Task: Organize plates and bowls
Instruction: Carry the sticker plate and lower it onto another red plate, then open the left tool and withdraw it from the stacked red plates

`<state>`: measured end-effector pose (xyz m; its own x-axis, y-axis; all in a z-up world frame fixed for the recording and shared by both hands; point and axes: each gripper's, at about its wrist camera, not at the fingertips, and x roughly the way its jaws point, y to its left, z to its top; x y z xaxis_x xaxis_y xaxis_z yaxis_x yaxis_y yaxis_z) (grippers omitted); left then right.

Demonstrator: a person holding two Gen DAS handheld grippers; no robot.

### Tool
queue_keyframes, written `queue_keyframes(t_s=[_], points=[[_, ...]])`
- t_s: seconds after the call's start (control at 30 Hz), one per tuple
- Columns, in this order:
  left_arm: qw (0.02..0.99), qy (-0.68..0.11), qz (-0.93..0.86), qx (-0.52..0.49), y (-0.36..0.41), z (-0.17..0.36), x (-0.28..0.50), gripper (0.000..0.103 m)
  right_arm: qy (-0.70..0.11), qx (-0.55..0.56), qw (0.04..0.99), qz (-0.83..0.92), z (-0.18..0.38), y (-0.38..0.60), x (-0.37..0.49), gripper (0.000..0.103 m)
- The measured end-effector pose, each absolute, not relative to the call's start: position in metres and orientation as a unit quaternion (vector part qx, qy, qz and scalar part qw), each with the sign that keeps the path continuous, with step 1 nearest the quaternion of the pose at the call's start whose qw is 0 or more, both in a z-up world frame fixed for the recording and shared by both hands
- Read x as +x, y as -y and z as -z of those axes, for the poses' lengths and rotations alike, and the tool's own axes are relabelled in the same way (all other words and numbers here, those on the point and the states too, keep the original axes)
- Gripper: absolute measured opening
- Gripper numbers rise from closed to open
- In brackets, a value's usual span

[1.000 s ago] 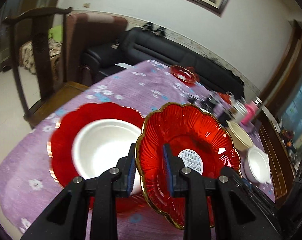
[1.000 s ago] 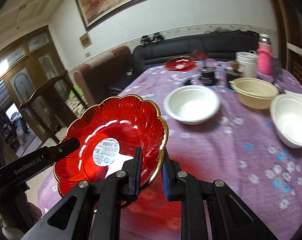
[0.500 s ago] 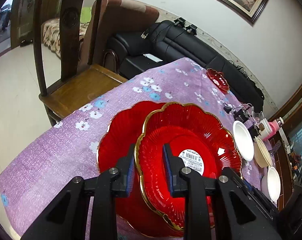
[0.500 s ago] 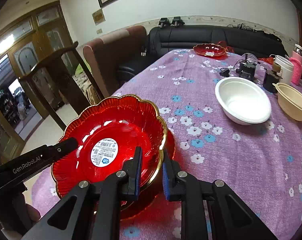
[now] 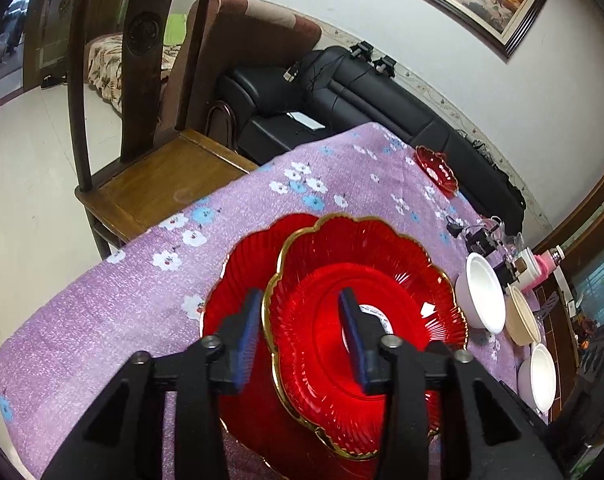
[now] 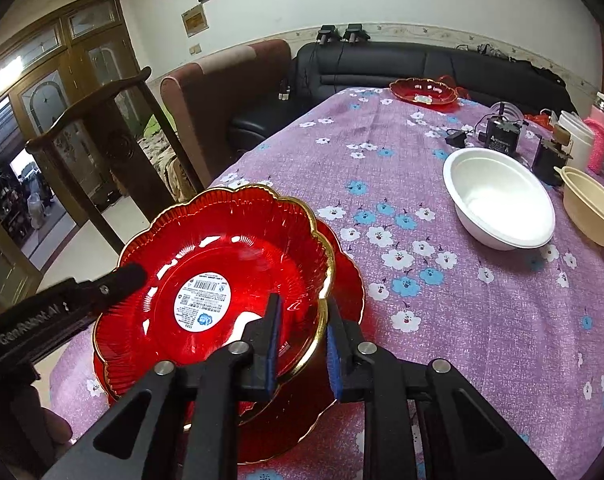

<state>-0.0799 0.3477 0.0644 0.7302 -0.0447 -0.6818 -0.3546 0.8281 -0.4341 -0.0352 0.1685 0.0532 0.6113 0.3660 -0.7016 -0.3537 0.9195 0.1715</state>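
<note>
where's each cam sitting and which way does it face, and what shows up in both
Left wrist: rides the left tongs, looking down its fingers across the gold-rimmed red plate towards the sofa; only its own black fingers show.
Right wrist: rides the right tongs at the plate's opposite rim, facing the wooden chair; the left tongs enter at left.
Shared: that plate, the red plate under it, the white bowl, the purple tablecloth.
</note>
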Motion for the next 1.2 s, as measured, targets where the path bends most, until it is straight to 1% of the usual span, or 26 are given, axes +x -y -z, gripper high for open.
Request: queue_keyframes(t_s=[0.07, 0.13, 0.23, 0.37, 0.47, 0.6, 0.67, 0.73, 0.8, 1.03, 1.2], points=[[0.889, -0.353, -0.092, -0.277, -0.347, -0.067, -0.083, 0.06, -0.386, -0.002, 0.901, -0.196, -0.053, -0.171, -0.036, 0.042], [0.89, -0.348, -0.097, -0.278, -0.346, -0.069, -0.085, 0.066, -0.376, -0.012, 0.907, -0.19, -0.054, -0.172, -0.038, 0.049], [0.893, -0.342, -0.106, -0.274, -0.346, -0.074, -0.091, 0.066, -0.352, -0.028, 0.919, -0.177, -0.058, -0.17, -0.043, 0.051], [0.9, -0.33, -0.116, -0.259, -0.341, -0.082, -0.1, 0.067, -0.333, -0.015, 0.928, -0.168, -0.066, -0.156, -0.051, 0.059], [0.909, -0.321, -0.123, -0.236, -0.33, -0.091, -0.105, 0.068, -0.325, 0.005, 0.931, -0.165, -0.073, -0.139, -0.057, 0.062], [0.926, -0.292, -0.178, -0.162, -0.303, -0.106, -0.114, 0.073, -0.316, 0.021, 0.936, -0.155, -0.076, -0.114, -0.071, 0.064], [0.936, -0.258, -0.211, -0.112, -0.283, -0.118, -0.124, 0.089, -0.314, 0.027, 0.937, -0.151, -0.076, -0.105, -0.076, 0.065], [0.945, -0.235, -0.213, -0.087, -0.267, -0.128, -0.131, 0.094, -0.313, 0.036, 0.938, -0.146, -0.076, -0.092, -0.081, 0.066], [0.95, -0.231, -0.196, -0.078, -0.255, -0.134, -0.134, 0.095, -0.313, 0.048, 0.938, -0.139, -0.077, -0.079, -0.084, 0.066], [0.956, -0.257, -0.141, -0.034, -0.207, -0.135, -0.133, 0.095, -0.308, 0.078, 0.94, -0.123, -0.076, -0.037, -0.096, 0.068], [0.955, -0.272, -0.116, -0.015, -0.178, -0.131, -0.133, 0.095, -0.301, 0.095, 0.943, -0.105, -0.075, -0.007, -0.102, 0.071]])
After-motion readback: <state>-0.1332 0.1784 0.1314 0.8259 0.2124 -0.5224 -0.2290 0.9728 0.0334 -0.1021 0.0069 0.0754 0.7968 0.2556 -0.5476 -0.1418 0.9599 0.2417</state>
